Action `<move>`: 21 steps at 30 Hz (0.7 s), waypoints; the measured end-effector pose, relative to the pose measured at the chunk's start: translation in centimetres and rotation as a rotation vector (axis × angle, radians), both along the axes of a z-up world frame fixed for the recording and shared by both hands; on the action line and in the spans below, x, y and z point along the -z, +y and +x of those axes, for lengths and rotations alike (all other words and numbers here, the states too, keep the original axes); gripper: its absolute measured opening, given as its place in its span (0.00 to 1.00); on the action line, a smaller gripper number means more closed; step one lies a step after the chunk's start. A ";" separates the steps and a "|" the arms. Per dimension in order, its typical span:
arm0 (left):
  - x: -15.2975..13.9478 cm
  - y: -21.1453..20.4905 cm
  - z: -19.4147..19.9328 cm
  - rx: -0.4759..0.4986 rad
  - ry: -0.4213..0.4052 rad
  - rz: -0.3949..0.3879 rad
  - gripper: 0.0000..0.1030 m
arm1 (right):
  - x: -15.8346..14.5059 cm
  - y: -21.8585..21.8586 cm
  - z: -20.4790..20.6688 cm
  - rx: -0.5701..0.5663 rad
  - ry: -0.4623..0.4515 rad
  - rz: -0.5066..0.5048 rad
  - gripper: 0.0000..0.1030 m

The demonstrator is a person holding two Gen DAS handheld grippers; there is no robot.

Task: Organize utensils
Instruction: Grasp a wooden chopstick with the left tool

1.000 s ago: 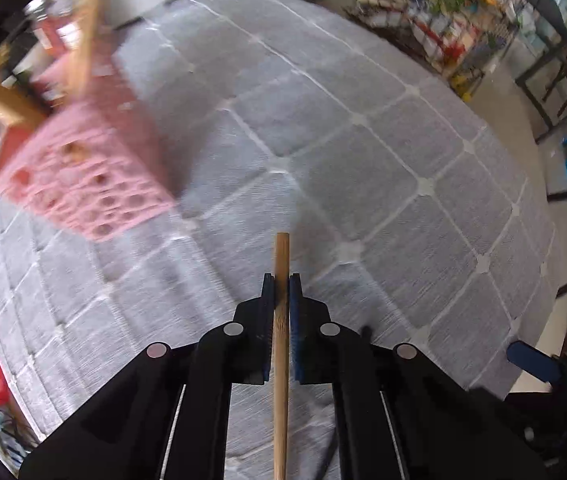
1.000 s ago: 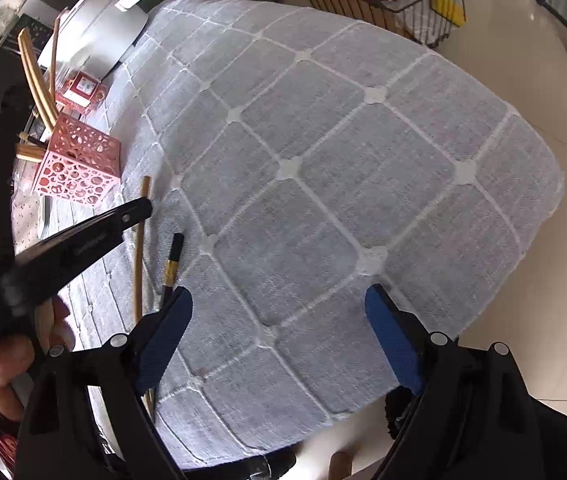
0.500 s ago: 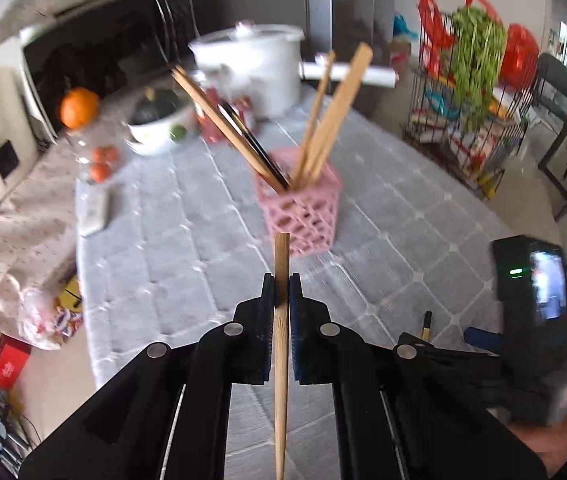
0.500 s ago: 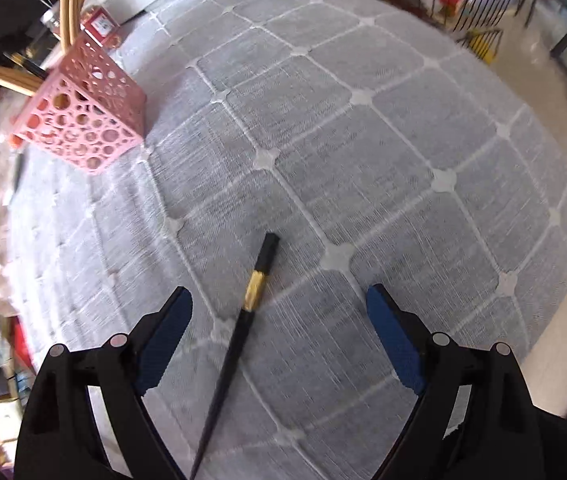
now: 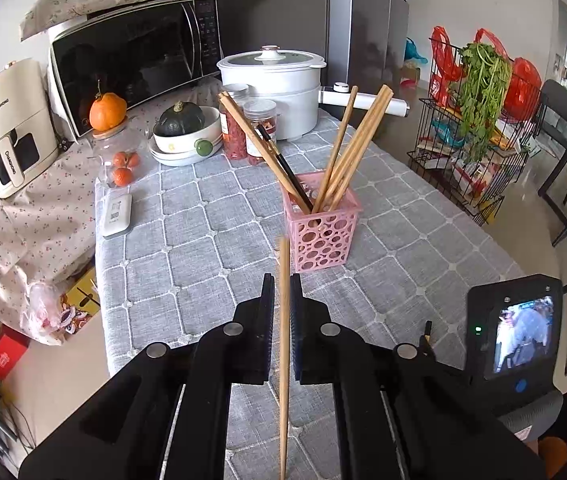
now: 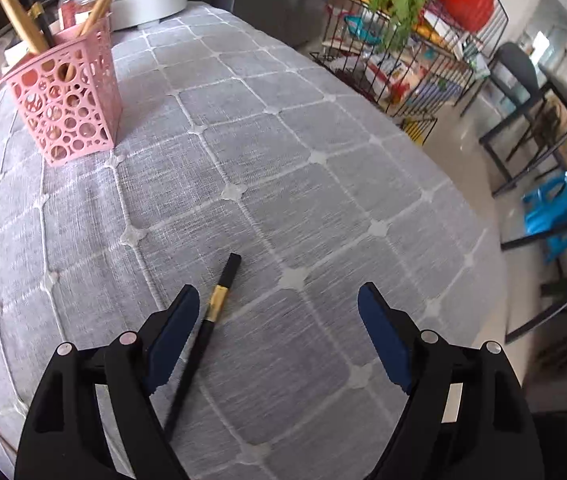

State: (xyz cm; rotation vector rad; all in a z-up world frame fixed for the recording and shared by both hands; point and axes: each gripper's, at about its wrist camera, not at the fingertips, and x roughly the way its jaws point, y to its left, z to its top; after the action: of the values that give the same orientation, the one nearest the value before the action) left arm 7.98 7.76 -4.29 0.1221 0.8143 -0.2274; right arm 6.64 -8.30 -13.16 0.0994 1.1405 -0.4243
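Broadly, the setting: a kitchen table under a grey quilted tablecloth, with appliances and food crowded at its far end.
Microwave: the largest item, at the far left, a floral cloth draped over its top.
Electric pot: white and lidded, at the far edge behind the holder, its long handle pointing right.
Wire rack: stands on the floor to the right of the table, stuffed with greens and red bags.
Pink utensil holder: a square perforated basket standing upright mid-table; several wooden chopsticks and one black one lean out of it at angles, so it appears to be where the utensils are being collected.
Left gripper: clenched on a wooden chopstick, gripped partway along so the shaft runs straight forward between the fingers; its tip points at the holder, which lies just ahead, likely lined up for dropping in.
Right gripper: released, jaws spread wide, hovering low over the cloth.
Black chopstick: lies flat on the tablecloth with a gold band near its upper end, close beside the right gripper's left finger, not centred between the jaws; well apart from the holder. It looks like the next thing to pick up.
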 end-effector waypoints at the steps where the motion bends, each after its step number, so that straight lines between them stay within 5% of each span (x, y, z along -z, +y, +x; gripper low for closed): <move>1: 0.0 0.1 0.0 -0.001 0.001 -0.003 0.07 | -0.3 -0.3 -0.3 0.008 -0.014 -0.011 0.78; 8: 0.0 0.4 0.1 0.007 0.004 -0.029 0.07 | -0.7 -5.3 -0.8 0.113 -0.032 0.128 0.83; 12: 0.2 0.4 0.3 0.036 0.030 -0.055 0.07 | -0.8 -7.6 -1.0 0.110 -0.020 0.424 0.83; 14: 1.1 0.2 1.0 0.065 0.099 -0.063 0.07 | -0.6 -8.0 -0.7 0.089 0.029 0.577 0.83; 19: 7.4 0.6 5.2 0.069 0.407 -0.111 0.15 | -0.7 -5.9 0.1 0.039 0.082 0.664 0.82; 21: 8.9 1.1 6.8 0.030 0.461 -0.136 0.17 | -0.7 -5.6 0.2 0.064 0.086 0.683 0.82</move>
State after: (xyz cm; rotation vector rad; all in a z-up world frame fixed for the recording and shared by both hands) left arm 14.77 8.89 -13.23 -0.0500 1.2519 -0.3450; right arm 6.88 -13.94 -12.41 0.7199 1.3304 -0.0786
